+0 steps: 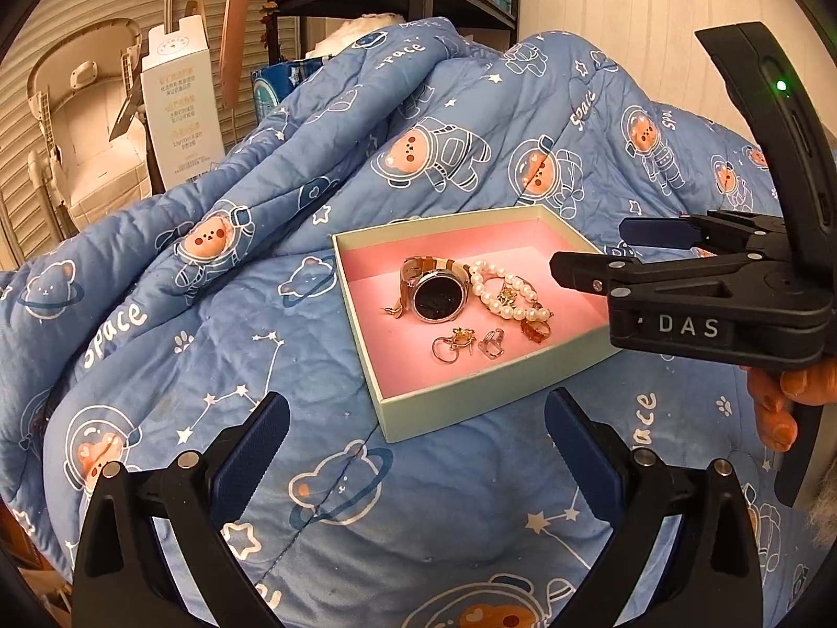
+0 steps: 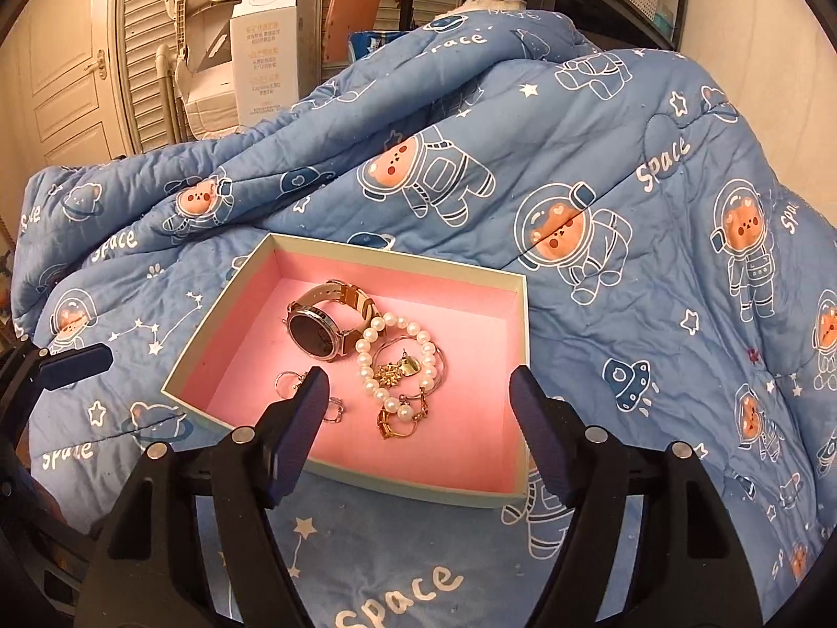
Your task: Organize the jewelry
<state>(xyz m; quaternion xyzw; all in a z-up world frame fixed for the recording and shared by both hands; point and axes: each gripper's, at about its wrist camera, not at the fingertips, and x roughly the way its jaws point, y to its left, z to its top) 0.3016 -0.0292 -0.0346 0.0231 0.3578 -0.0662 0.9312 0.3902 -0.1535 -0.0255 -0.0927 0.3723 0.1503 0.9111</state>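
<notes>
Item: shallow pink-lined box [image 2: 515,282], lying on a blue space-bear quilt [image 2: 601,167] and holding the jewelry. Contents: a wristwatch [image 2: 314,332] with a tan strap, leaning near the middle; a pearl bracelet [image 2: 369,337] touching the watch strap; gold charms and thin hoops tangled inside the pearl loop; an amber-stone ring [image 1: 536,329] just beside the pearls; two small rings [image 1: 473,345] toward the near wall. No jewelry is showing on the quilt outside the box.

Risks: the box is sitting on soft, uneven bedding, so a nudge to its near wall from either gripper is likely to tilt it and slide the pieces together. The pearls, hoops and charms are overlapping; a pinch on one is liable to be dragging its neighbours along. The small rings are lying flat on the liner and, judging by their thinness, are apt to be slipping out from wide pads.

Right gripper [image 2: 418,408]: jaws standing spread, nothing between them, hovering over the near part of the box and angled downward; the person's hand [image 1: 784,403] is wrapping the handle under it.

Left gripper [image 1: 418,434]: jaws standing spread and empty, hanging over the quilt just short of the box's near corner, pointing downward toward it.
</notes>
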